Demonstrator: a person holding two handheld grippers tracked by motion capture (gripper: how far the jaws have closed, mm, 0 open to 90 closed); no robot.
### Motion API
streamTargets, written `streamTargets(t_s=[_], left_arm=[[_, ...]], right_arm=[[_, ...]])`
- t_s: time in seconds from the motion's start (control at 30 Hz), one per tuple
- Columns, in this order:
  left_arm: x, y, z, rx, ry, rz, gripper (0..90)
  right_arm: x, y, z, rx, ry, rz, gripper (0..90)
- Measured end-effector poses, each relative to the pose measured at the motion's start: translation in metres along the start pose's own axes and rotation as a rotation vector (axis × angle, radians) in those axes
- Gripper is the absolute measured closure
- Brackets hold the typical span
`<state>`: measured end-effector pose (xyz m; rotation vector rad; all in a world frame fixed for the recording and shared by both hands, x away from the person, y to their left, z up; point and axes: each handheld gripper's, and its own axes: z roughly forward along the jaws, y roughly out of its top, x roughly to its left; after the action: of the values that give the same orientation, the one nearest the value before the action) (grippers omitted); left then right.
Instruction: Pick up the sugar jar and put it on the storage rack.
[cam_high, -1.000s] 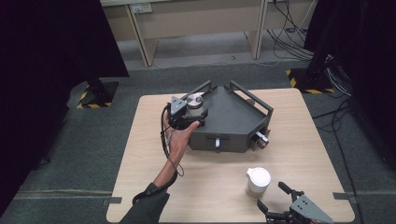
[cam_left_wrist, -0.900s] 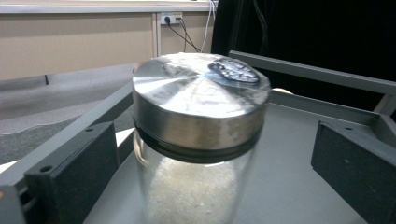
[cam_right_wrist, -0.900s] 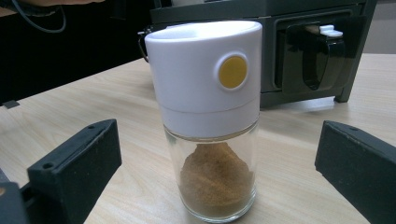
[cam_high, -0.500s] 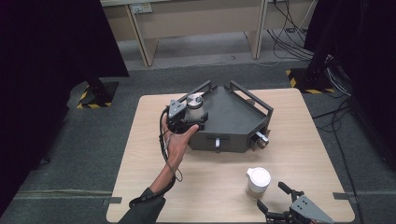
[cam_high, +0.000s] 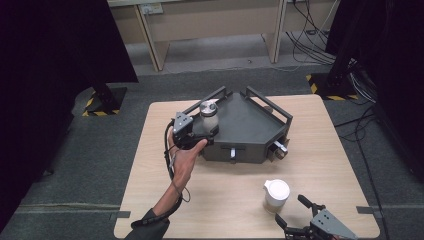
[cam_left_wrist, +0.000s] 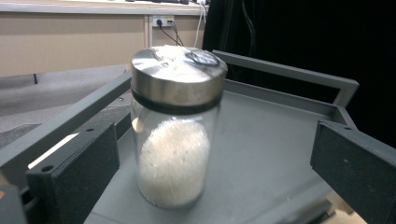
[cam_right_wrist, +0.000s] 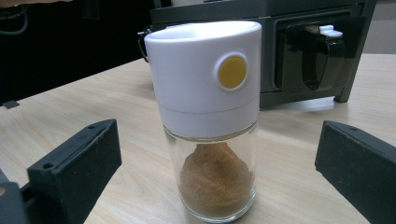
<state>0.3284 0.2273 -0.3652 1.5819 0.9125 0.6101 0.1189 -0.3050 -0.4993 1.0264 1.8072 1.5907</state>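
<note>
Two grippers are in my hands, one at each end of the work. My left forearm reaches up from the near edge of the counter (cam_high: 150, 200), hand wrapped around the left gripper (cam_high: 192, 131) at the near-left corner of the dark grey tray (cam_high: 250, 125). Its jaws stand wide apart, holding nothing; in the left gripper view the glass jar (cam_left_wrist: 175, 126) with the steel lid stands upright between them, clear of both pads, part filled with white grains. The jar sits on the tray floor close to the tray's left rail (cam_left_wrist: 70, 126), with the far rail (cam_left_wrist: 289, 72) behind it and flat open floor stretching to the right.

My right gripper (cam_high: 295, 222) lies low at the near-right edge of the counter, jaws also spread wide and empty. The white-capped shaker (cam_right_wrist: 208, 116) stands on the bare wood just ahead of it, between the jaws without touching either. It has a yellow button on the cap and brown powder in the glass base. Behind it is the tray's front face with a black latch (cam_right_wrist: 317, 60).

Bare counter lies open between the shaker and the tray, and to the left of my forearm. The tray fills the middle and far part of the counter.
</note>
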Motion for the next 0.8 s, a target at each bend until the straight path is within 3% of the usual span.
streamTargets(t_s=[0.2, 0.33, 0.8], left_arm=[[0.0, -0.01, -0.013, -0.014, -0.028, -0.003, 0.8], [-0.002, -0.013, -0.02, -0.013, -0.038, 0.02, 1.2], [0.006, -0.043, -0.048, -0.056, -0.105, -0.048, 1.3]], right_arm=[[0.0, 0.0, 0.0, 0.001, 0.001, 0.0, 0.6], [0.0, 0.0, 0.0, 0.0, 0.0, 0.0, 0.6], [0.0, 0.0, 0.001, 0.003, 0.001, -0.002, 0.6]])
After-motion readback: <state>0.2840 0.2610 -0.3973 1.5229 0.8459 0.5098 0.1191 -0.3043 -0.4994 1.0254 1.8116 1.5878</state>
